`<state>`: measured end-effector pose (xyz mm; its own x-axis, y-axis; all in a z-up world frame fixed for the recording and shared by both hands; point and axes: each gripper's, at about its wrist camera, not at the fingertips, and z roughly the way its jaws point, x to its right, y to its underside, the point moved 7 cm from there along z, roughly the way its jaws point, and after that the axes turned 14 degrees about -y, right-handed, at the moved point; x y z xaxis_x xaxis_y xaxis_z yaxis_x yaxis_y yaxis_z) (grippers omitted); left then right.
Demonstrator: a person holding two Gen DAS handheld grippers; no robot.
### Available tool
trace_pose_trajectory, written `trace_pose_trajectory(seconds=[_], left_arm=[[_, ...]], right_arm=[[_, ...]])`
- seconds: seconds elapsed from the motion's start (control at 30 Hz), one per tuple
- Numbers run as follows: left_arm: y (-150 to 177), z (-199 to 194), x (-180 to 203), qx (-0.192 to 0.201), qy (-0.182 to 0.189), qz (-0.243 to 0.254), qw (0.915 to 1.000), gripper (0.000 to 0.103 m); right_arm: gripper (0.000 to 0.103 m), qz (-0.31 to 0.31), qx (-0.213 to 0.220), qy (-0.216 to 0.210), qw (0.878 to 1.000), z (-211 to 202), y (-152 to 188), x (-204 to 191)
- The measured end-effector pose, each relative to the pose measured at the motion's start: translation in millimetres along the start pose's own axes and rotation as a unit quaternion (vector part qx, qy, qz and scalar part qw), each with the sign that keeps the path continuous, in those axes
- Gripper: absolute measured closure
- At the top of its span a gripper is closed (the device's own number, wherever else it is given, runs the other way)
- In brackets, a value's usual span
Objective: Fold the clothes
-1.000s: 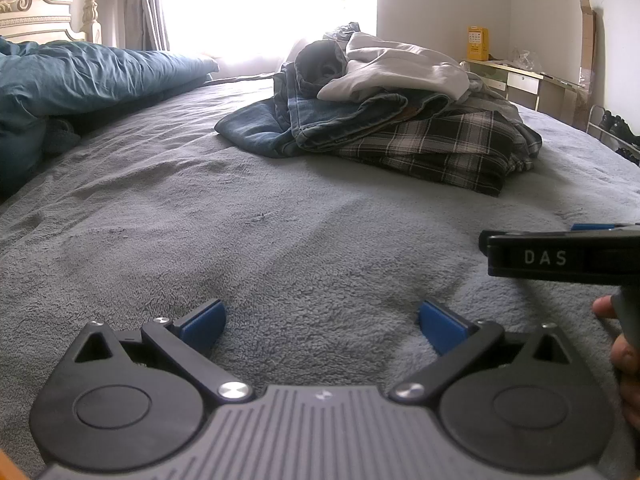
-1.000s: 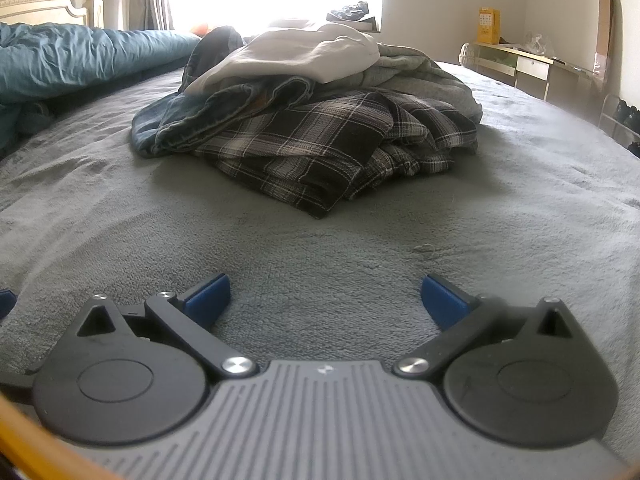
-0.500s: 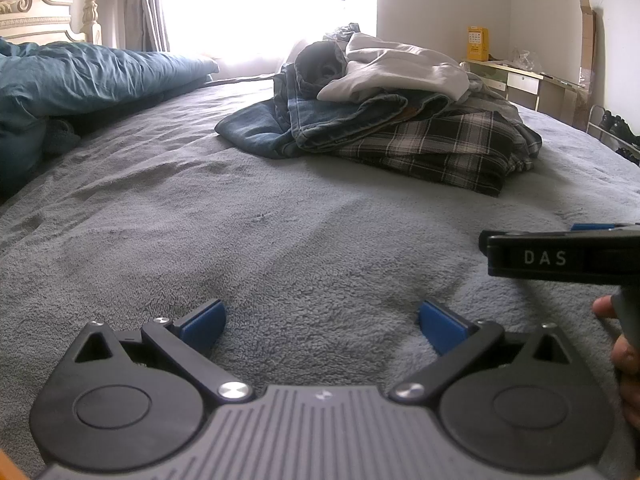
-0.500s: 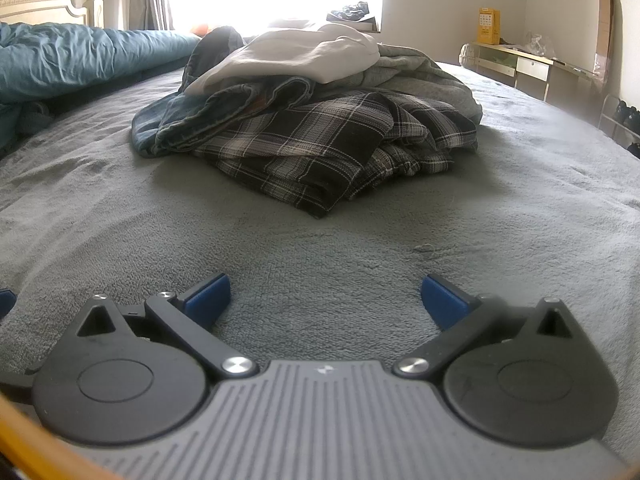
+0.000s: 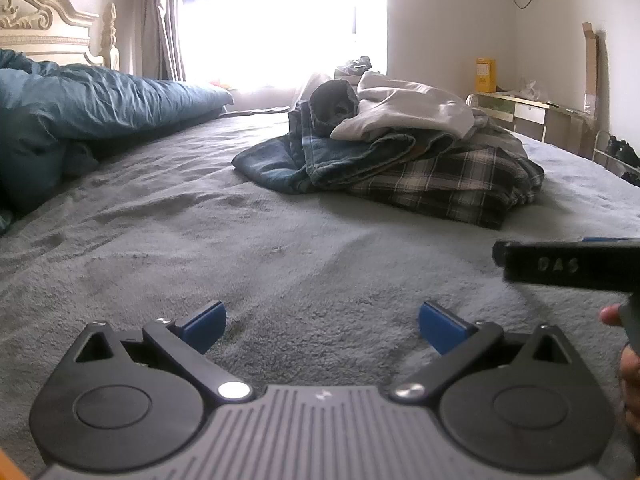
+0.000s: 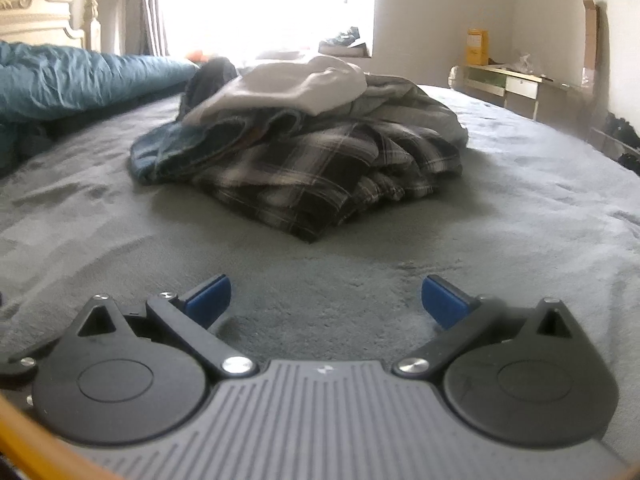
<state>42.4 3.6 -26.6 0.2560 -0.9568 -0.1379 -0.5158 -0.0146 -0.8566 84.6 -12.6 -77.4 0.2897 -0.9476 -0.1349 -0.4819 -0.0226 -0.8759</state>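
Note:
A pile of clothes lies on the grey bed cover (image 5: 280, 264): a plaid shirt (image 5: 452, 184) at the bottom, blue jeans (image 5: 344, 156) over it and a white garment (image 5: 404, 108) on top. The pile also shows in the right wrist view, with the plaid shirt (image 6: 320, 172) nearest. My left gripper (image 5: 322, 322) is open and empty, low over the bed, well short of the pile. My right gripper (image 6: 326, 298) is open and empty, facing the pile; its body (image 5: 568, 266) shows at the right of the left wrist view.
A rolled blue duvet (image 5: 80, 108) lies along the left by the headboard (image 5: 44, 28). A desk (image 5: 532, 112) with a yellow box (image 5: 485, 75) stands by the right wall. Bright window behind the pile.
The right gripper has lifted and shifted a little; its view is slightly blurred and the pile sits a bit lower and nearer. The left gripper has barely moved.

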Motion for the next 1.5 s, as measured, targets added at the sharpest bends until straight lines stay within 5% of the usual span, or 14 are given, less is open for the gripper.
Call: trace_pose_trajectory(seconds=[0.4,0.73,1.03,1.23,1.5], left_arm=[[-8,-7,-7,0.01,-0.002,-0.017,0.9998,0.02],[-35,0,-5,0.035,0.003,-0.03,0.9989,0.02],[-70,35,9,0.024,0.03,-0.033,0.9987,0.02],[-99,65,17,0.033,0.042,-0.04,0.9978,0.021],[-134,110,50,0.062,0.042,0.034,0.9966,0.021]], right_arm=[[0.002,0.046,0.027,-0.035,0.998,-13,-14,17],[0.002,0.095,0.082,-0.072,0.989,-18,-43,37],[0.014,0.092,0.051,-0.073,0.992,7,-56,43],[0.021,0.096,0.086,-0.061,0.99,36,-96,48],[0.032,0.059,0.09,-0.103,0.989,90,-108,41]])
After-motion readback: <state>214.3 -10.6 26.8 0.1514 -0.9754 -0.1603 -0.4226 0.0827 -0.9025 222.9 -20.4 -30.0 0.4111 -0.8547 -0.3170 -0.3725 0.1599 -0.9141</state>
